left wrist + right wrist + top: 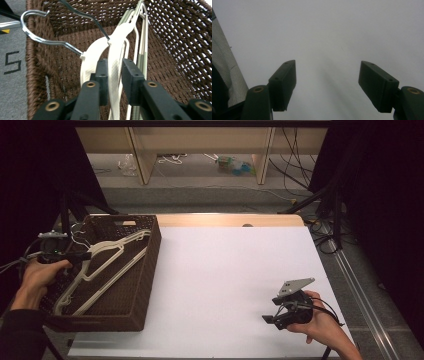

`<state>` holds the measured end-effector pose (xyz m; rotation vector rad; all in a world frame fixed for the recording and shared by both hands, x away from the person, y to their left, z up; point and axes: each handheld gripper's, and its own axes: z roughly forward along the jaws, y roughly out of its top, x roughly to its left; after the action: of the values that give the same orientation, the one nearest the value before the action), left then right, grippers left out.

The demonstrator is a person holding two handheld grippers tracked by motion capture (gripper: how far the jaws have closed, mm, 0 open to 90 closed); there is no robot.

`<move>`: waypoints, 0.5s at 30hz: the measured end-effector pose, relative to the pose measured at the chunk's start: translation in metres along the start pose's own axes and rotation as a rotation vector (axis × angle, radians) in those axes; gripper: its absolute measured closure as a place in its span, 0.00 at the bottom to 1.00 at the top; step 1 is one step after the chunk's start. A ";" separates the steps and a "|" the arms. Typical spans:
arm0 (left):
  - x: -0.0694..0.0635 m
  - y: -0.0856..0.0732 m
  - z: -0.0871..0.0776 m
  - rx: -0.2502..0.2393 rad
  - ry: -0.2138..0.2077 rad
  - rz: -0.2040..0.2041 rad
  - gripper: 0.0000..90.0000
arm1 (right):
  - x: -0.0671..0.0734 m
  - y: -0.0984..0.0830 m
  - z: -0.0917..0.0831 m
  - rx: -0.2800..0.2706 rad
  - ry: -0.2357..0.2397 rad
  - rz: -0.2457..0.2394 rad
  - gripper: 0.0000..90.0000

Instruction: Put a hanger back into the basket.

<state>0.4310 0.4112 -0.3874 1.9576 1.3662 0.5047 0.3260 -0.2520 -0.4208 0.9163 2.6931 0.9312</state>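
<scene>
A dark brown woven basket (151, 265) stands at the table's left edge. Two cream hangers (107, 262) with metal hooks lie slanted inside it. My left gripper (76, 255) reaches into the basket from the left. In the left gripper view one cream hanger (116, 47) runs between the pads of my left gripper (115, 65), which stand slightly apart from it, open. The other hanger (90, 56) lies just left of the jaws. My right gripper (274, 318) rests open near the table's front right, with nothing between its fingers (327, 75).
The white tabletop (225, 270) stretches from the basket to the right edge. The basket's weave (180, 37) walls in the left gripper. Behind the table are wooden shelf legs (142, 155), cables and black stands.
</scene>
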 end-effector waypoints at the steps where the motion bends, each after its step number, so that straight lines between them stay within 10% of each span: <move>1: -0.001 -0.001 -0.001 -0.007 0.011 -0.024 0.79 | 0.000 0.000 0.000 0.001 0.001 0.002 0.35; 4: 0.005 0.002 -0.003 -0.056 -0.007 0.060 0.75 | 0.000 0.001 -0.002 0.012 0.006 0.008 0.35; 15: -0.041 0.001 -0.032 -0.185 -0.001 -0.006 0.56 | 0.000 0.001 -0.002 -0.012 -0.008 -0.009 0.34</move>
<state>0.3952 0.3831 -0.3615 1.8031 1.2767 0.6054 0.3260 -0.2527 -0.4185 0.9026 2.6799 0.9381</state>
